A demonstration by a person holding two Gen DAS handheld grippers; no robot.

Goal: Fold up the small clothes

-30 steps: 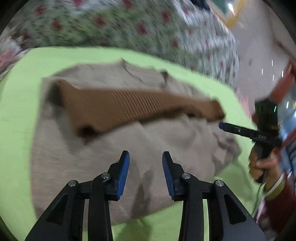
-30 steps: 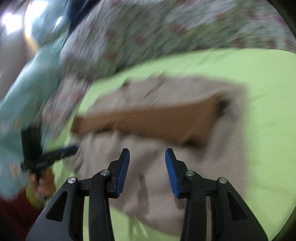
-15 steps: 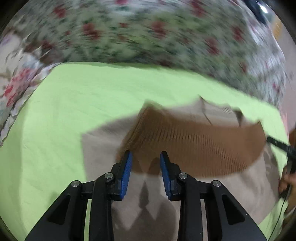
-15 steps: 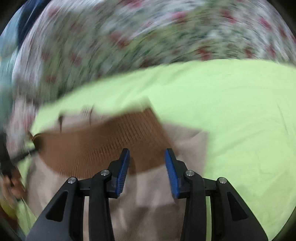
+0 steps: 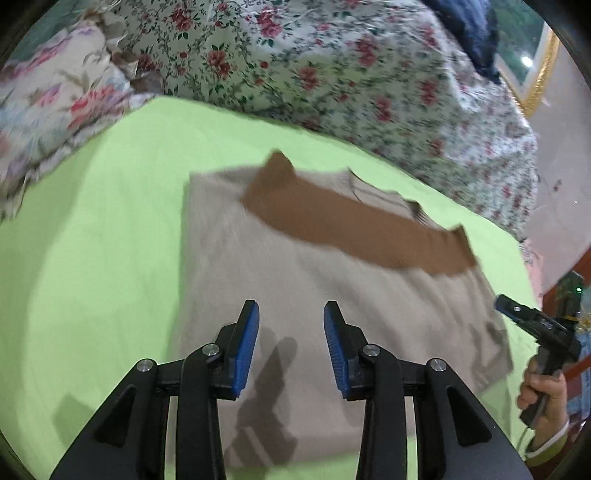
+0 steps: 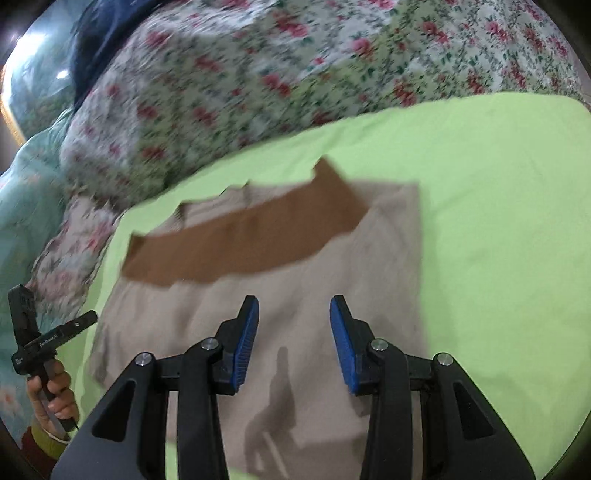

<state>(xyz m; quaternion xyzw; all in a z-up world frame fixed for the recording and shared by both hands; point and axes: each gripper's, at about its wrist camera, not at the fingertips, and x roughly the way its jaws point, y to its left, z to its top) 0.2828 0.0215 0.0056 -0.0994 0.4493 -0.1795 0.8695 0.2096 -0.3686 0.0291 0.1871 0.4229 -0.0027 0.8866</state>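
A beige knit sweater [image 5: 295, 295] lies flat on a lime green sheet [image 5: 92, 240], with its brown ribbed band [image 5: 354, 229] folded across the upper part. My left gripper [image 5: 291, 332] hovers open and empty above the sweater's lower half. My right gripper [image 6: 294, 328] is also open and empty above the same sweater [image 6: 295, 288], below the brown band [image 6: 243, 236]. The right gripper shows at the right edge of the left wrist view [image 5: 532, 325], and the left gripper shows at the left edge of the right wrist view [image 6: 48, 336], each held in a hand.
A floral quilt [image 5: 332, 66] is heaped behind the green sheet [image 6: 498, 221]. A floral pillow [image 5: 55, 92] lies at the far left. A dark blue cloth [image 5: 465, 29] lies on the quilt. A teal blanket [image 6: 26, 192] is at the left.
Both grippers have pulled back from the brown band and now hover over the sweater's lower half. The sweater lies flat with the band folded across it.
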